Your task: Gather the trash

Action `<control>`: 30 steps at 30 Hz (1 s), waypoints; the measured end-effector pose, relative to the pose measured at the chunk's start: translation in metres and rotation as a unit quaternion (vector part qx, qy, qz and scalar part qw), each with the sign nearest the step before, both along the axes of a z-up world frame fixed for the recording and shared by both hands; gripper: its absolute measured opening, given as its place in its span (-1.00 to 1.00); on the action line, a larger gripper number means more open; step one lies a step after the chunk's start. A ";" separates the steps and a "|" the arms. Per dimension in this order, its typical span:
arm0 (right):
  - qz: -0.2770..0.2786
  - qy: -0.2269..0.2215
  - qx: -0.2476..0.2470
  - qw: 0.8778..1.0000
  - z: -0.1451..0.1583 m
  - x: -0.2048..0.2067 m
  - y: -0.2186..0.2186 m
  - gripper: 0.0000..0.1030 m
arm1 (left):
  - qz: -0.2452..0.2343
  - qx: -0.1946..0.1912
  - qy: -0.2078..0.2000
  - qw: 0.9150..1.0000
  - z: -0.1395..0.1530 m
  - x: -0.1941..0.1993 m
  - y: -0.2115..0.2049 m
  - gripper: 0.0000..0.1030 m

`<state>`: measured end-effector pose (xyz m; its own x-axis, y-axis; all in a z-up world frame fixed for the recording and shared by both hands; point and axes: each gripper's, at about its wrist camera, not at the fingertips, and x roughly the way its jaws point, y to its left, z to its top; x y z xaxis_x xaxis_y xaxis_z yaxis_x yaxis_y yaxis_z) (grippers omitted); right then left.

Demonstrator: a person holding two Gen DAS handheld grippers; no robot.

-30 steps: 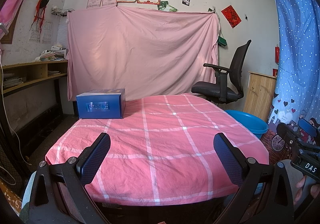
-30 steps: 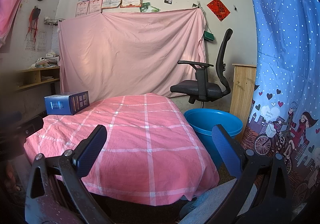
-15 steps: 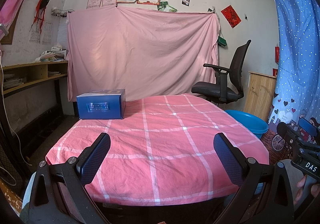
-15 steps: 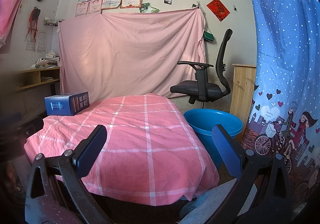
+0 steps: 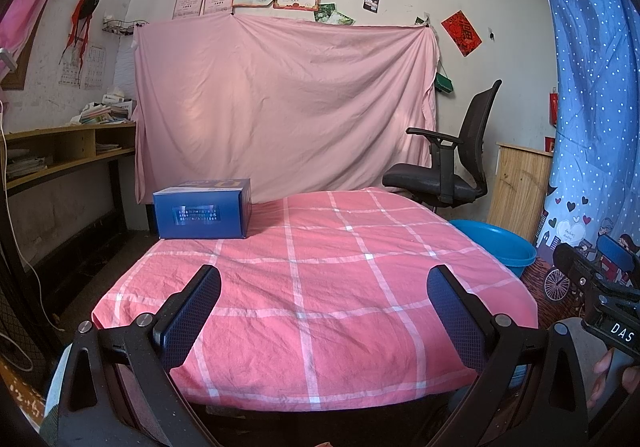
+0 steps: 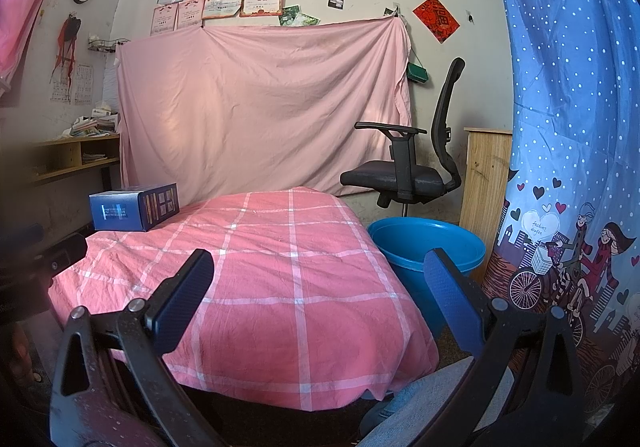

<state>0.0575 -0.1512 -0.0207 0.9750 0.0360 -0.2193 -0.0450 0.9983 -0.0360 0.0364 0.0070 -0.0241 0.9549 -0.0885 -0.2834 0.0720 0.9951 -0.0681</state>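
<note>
A blue cardboard box (image 5: 203,213) stands at the far left corner of a table covered in a pink checked cloth (image 5: 320,279); it also shows in the right wrist view (image 6: 134,206). A blue plastic tub (image 6: 426,247) stands on the floor to the right of the table, also seen in the left wrist view (image 5: 496,245). My left gripper (image 5: 322,311) is open and empty, held before the table's near edge. My right gripper (image 6: 316,299) is open and empty, near the table's front right corner.
A black office chair (image 6: 412,175) stands behind the tub. A wooden cabinet (image 6: 484,183) and a blue dotted curtain (image 6: 568,127) are at the right. A wooden shelf (image 5: 60,155) with papers runs along the left wall. A pink sheet (image 5: 280,107) hangs behind.
</note>
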 end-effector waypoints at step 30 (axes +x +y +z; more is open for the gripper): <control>0.000 -0.001 0.001 1.000 0.000 0.000 0.001 1.00 | 0.000 0.001 -0.002 1.000 0.000 0.000 0.002 0.96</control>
<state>0.0571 -0.1505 -0.0208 0.9753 0.0357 -0.2182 -0.0443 0.9984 -0.0346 0.0360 0.0086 -0.0245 0.9558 -0.0881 -0.2805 0.0723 0.9952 -0.0659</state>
